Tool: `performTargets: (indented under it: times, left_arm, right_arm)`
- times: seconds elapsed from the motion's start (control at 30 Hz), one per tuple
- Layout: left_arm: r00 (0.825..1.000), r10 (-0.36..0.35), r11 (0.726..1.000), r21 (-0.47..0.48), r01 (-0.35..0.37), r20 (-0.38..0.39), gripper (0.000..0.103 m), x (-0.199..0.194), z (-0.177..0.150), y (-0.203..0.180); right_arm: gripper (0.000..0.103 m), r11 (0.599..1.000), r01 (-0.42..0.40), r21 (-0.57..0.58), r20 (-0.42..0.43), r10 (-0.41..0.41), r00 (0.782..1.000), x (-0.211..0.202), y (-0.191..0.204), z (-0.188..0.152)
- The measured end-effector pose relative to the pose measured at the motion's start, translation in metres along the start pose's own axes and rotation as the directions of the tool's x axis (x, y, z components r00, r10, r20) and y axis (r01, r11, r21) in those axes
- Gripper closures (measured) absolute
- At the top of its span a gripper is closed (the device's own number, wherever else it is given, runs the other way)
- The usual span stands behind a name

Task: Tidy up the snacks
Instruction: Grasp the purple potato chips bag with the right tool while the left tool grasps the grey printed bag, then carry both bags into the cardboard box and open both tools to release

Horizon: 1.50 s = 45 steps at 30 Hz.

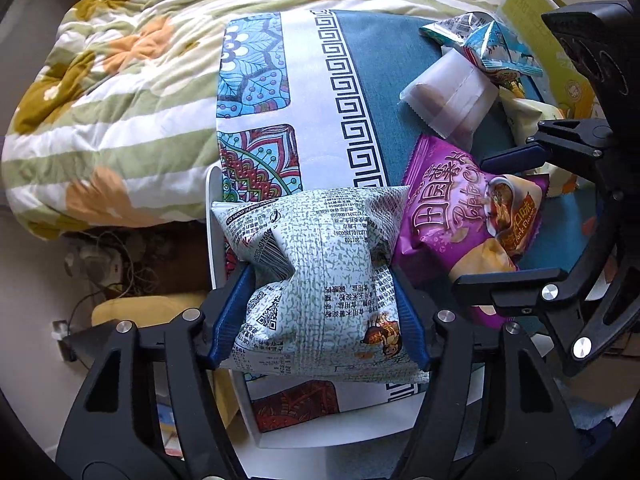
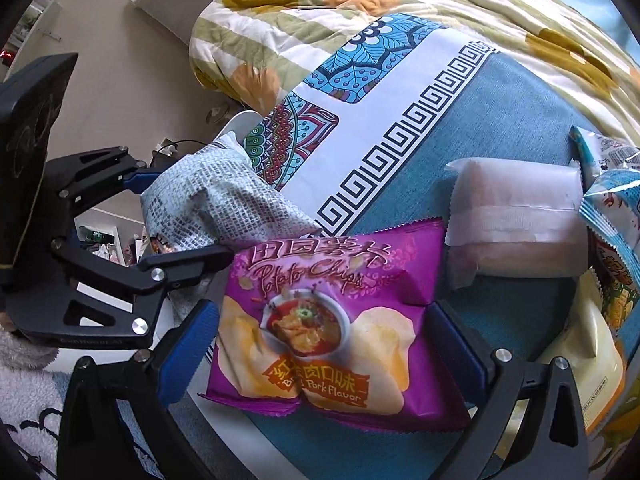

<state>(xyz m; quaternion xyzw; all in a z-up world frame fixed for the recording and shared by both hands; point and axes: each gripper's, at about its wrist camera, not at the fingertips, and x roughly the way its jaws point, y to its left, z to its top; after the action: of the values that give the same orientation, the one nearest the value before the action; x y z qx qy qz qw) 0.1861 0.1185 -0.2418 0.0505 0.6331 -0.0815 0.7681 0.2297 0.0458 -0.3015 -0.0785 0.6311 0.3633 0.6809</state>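
Observation:
My left gripper (image 1: 322,300) is shut on a white snack bag with grey-green speckles and print (image 1: 320,272); the bag is pinched in at the waist between the blue pads. It also shows in the right wrist view (image 2: 208,208), at the table's left edge. My right gripper (image 2: 324,340) is shut on a purple potato chips bag (image 2: 328,320), which lies on the blue tablecloth (image 2: 500,120). In the left wrist view the purple bag (image 1: 460,216) sits right of the white bag, touching it, with the right gripper (image 1: 516,212) around it.
A translucent white packet (image 2: 516,224) lies beyond the purple bag. Blue-and-white snack packets (image 2: 612,200) and a pale yellow bag (image 2: 588,340) lie at the right. A floral quilt (image 1: 120,100) lies behind the table. Cables and floor (image 1: 104,272) show at the left.

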Motion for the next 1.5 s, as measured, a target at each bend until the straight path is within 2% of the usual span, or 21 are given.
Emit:
performTargets:
  times: [0.17, 0.27, 0.3, 0.53, 0.77, 1.0, 1.2, 1.3, 1.4, 1.5]
  left_arm:
    - [1.000, 0.007, 1.000, -0.023, -0.006, 0.016, 0.040, -0.005, -0.001, 0.000]
    - [1.000, 0.008, 0.999, -0.032, -0.007, 0.013, 0.040, -0.003, -0.002, 0.000]
    - [1.000, 0.007, 0.999, -0.034, -0.007, 0.012, 0.040, -0.003, -0.002, 0.000]
    - [1.000, 0.000, 0.999, -0.048, 0.001, 0.014, 0.040, -0.003, -0.003, 0.000]
    - [1.000, -0.001, 0.999, -0.044, 0.001, 0.017, 0.040, -0.003, -0.002, 0.000]
    - [0.998, -0.020, 0.999, -0.049, 0.023, 0.061, 0.040, -0.025, -0.001, 0.000]
    - [0.989, -0.014, 1.000, -0.011, 0.016, 0.144, 0.040, -0.068, 0.011, -0.011]
    - [0.976, -0.023, 1.000, 0.022, 0.019, 0.215, 0.040, -0.098, 0.023, -0.018]
    - [0.961, -0.047, 0.998, 0.060, 0.032, 0.274, 0.040, -0.123, 0.040, -0.027]
    - [0.946, -0.095, 0.993, 0.102, 0.066, 0.310, 0.040, -0.140, 0.059, -0.043]
  right_arm:
    - [0.000, 0.996, -0.060, 0.061, -0.019, 0.062, 0.998, 0.008, -0.009, 0.003]
    - [0.000, 0.977, -0.123, 0.175, -0.051, 0.134, 0.990, 0.022, -0.024, 0.005]
    - [0.000, 0.972, -0.128, 0.196, -0.032, 0.137, 0.990, 0.023, -0.026, 0.005]
    - [0.001, 0.978, -0.105, 0.178, 0.015, 0.104, 0.994, 0.020, -0.015, 0.000]
    - [0.017, 0.986, -0.064, 0.157, 0.081, 0.051, 0.995, 0.004, -0.004, -0.018]
    - [0.020, 0.992, 0.036, 0.125, 0.144, -0.054, 0.988, -0.021, 0.008, -0.027]
    - [0.020, 0.985, 0.119, 0.127, 0.227, -0.145, 0.963, -0.064, 0.019, -0.033]
    - [0.020, 0.974, 0.145, 0.172, 0.271, -0.188, 0.944, -0.089, 0.023, -0.034]
    - [0.020, 0.957, 0.151, 0.246, 0.332, -0.230, 0.915, -0.122, 0.023, -0.038]
    - [0.020, 0.933, 0.162, 0.320, 0.391, -0.286, 0.875, -0.159, 0.020, -0.050]
